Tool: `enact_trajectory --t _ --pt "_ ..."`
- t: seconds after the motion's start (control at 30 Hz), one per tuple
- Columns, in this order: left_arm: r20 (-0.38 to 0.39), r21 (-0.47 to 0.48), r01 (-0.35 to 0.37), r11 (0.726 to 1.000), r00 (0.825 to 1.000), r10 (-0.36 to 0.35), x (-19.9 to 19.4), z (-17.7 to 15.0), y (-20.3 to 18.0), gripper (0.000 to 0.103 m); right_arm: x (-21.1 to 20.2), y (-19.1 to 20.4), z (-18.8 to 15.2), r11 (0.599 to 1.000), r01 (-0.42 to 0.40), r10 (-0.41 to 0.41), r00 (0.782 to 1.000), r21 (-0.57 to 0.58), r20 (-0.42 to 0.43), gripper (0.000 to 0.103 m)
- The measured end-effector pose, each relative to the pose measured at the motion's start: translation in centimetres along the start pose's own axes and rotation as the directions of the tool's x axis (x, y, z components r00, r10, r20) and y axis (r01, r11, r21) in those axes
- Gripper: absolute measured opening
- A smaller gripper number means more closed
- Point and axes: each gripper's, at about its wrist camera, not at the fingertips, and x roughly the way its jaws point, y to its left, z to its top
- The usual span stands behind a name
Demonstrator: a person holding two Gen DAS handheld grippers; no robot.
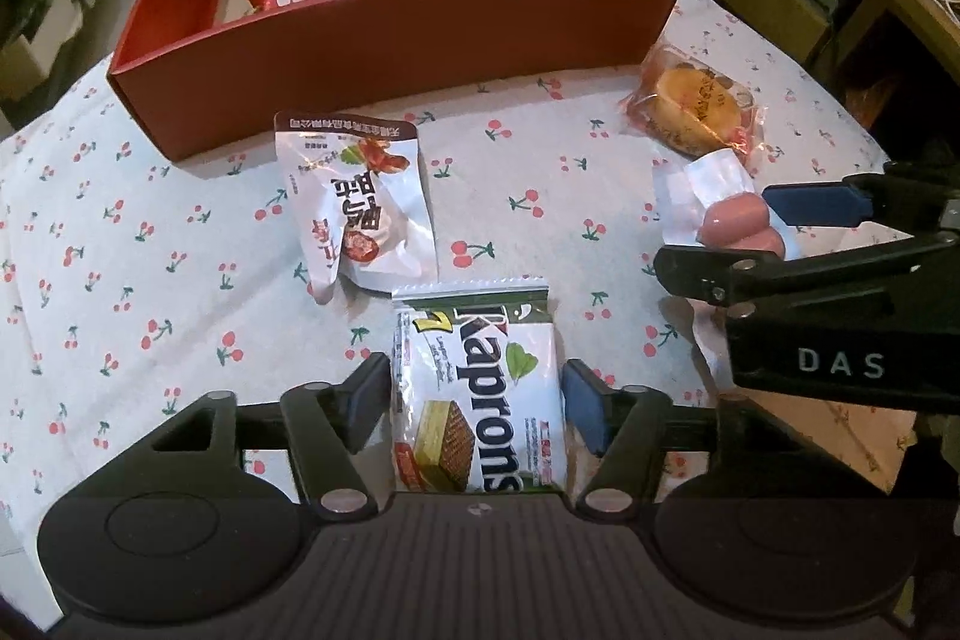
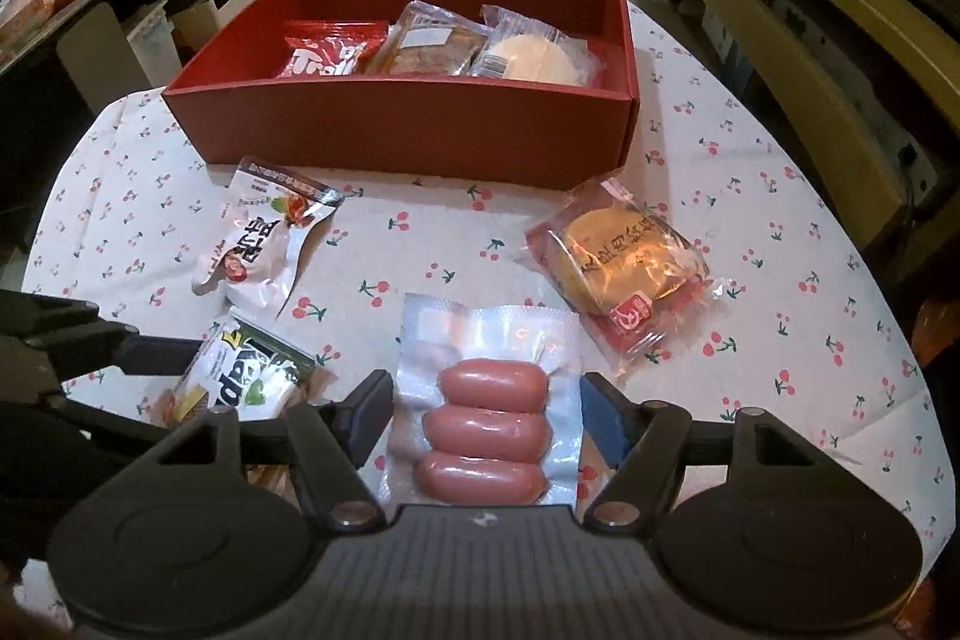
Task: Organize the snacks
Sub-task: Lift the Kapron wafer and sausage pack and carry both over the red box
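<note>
The Kaprons wafer packet [image 1: 480, 394] lies flat on the cherry-print tablecloth [image 1: 150, 280], lengthwise between the fingers of the left gripper [image 1: 474, 409]. The jaws stand a packet's width apart, with a pad at either long edge; whether they press the wrapper or only flank it cannot be told.

At 3 o'clock from the wafers, the vacuum pack of three sausages [image 2: 486, 424] lies between the fingers of the right gripper [image 2: 487, 415]. Its jaws are likewise spread to the pack's width, with a finger at each side edge, and actual contact cannot be told here either.

At 11 o'clock from the wafers, just beyond the packet's top edge, sits a crumpled white snack pouch [image 1: 360, 208] with Chinese print. At 1 o'clock from the sausages lies a wrapped round bun [image 2: 624, 268] in clear and red film, close to the sausage pack's far corner.

At 12 o'clock, across the far part of the table, stands the red box [image 2: 408, 130], open at the top. Inside it, along the back, three items lie side by side: a red snack bag [image 2: 333, 52] at the left, a clear-wrapped brown pastry [image 2: 432, 40] in the middle, and a pale round bun in clear wrap [image 2: 534, 58] at the right.
</note>
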Motion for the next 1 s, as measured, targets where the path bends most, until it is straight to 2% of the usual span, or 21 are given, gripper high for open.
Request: enact_trajectory --t 0.07,0.13,0.27,0.43,0.7,1.0 --pt "-0.002 0.012 -0.008 1.000 1.000 0.008 0.3 0.0 -0.2 0.081 0.0 -0.1 0.1 1.000 -0.002 0.002 1.000 0.001 -0.004 0.079" --pt "-0.001 0.037 -0.030 0.999 1.000 0.030 0.5 -0.1 -0.8 0.082 0.0 -0.2 0.1 1.000 -0.006 0.006 1.000 -0.001 -0.006 0.079" --pt "0.009 0.037 -0.035 0.999 0.999 0.034 0.1 0.0 -0.9 0.065 -0.1 -0.3 0.2 1.000 -0.012 0.012 1.000 -0.002 -0.001 0.079" --pt "0.010 0.005 -0.018 1.000 1.000 0.018 -0.3 -0.2 -0.4 0.064 -0.4 -0.2 0.2 1.000 -0.011 0.011 1.000 -0.007 0.013 0.079" --pt "0.067 -0.047 0.018 0.999 0.998 -0.015 -2.1 0.7 0.7 0.064 -0.9 -0.5 0.6 1.000 -0.005 0.005 0.999 0.003 0.042 0.079" --pt "0.089 -0.098 0.009 0.995 0.996 -0.001 -2.3 1.3 2.1 0.064 -1.1 -0.7 1.3 1.000 0.016 -0.016 0.998 0.008 0.060 0.079"
